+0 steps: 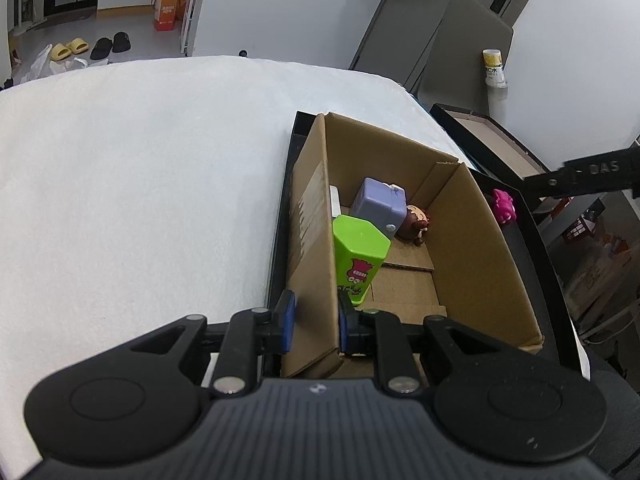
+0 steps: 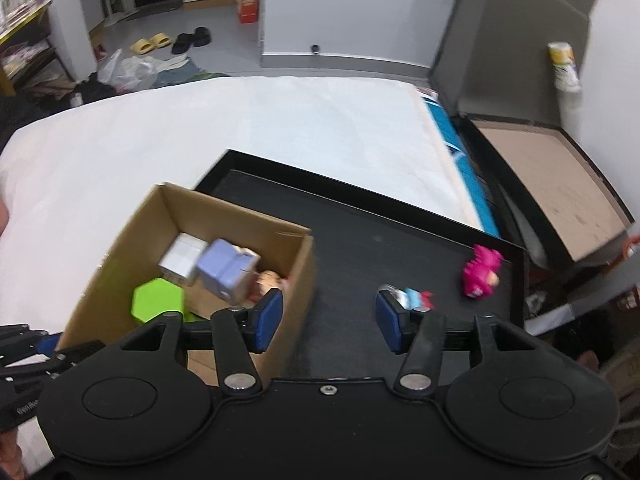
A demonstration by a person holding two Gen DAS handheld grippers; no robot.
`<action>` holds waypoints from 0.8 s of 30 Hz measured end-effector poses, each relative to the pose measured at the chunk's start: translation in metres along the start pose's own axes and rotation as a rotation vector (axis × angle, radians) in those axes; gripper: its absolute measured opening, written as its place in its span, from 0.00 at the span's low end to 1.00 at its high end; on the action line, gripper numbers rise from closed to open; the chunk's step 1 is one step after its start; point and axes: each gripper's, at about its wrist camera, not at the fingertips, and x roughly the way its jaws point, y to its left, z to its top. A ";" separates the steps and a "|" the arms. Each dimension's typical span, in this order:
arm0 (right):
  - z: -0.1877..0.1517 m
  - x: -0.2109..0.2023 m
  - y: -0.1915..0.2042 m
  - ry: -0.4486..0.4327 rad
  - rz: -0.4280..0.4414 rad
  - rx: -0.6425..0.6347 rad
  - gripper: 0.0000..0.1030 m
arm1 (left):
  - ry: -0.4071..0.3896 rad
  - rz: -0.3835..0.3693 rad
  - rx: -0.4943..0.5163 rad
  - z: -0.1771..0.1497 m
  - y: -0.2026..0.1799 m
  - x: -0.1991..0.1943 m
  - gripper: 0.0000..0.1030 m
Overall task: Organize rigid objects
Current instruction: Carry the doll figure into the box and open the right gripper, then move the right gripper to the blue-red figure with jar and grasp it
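Observation:
An open cardboard box [image 1: 472, 240] stands on a black tray [image 1: 536, 248]. My left gripper [image 1: 316, 320] is shut on the box's near left wall, one blue pad on each side. Inside lie a green hexagonal container [image 1: 360, 256], a purple cube toy [image 1: 380, 204], a brown figure [image 1: 416, 224] and a white block [image 2: 182, 258]. In the right wrist view my right gripper [image 2: 330, 320] is open above the tray [image 2: 360, 232], just right of the box [image 2: 120, 256], with nothing between its pads. A pink toy [image 2: 482, 272] and a small blue and red toy [image 2: 414, 298] lie on the tray.
The tray rests on a white padded surface [image 1: 140, 180] that spreads left and to the far side. An open dark case [image 2: 560, 184] with a brown lining stands to the right, below a yellow and white can [image 2: 564, 66]. Slippers [image 1: 92, 46] lie on the floor beyond.

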 end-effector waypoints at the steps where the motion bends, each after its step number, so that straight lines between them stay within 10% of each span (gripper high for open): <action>1: -0.002 -0.002 -0.005 -0.001 -0.005 0.013 0.56 | -0.001 0.001 0.002 0.000 -0.001 0.000 0.18; 24: -0.023 0.017 -0.073 -0.022 -0.005 0.204 0.98 | -0.007 0.005 0.016 -0.003 -0.002 -0.002 0.19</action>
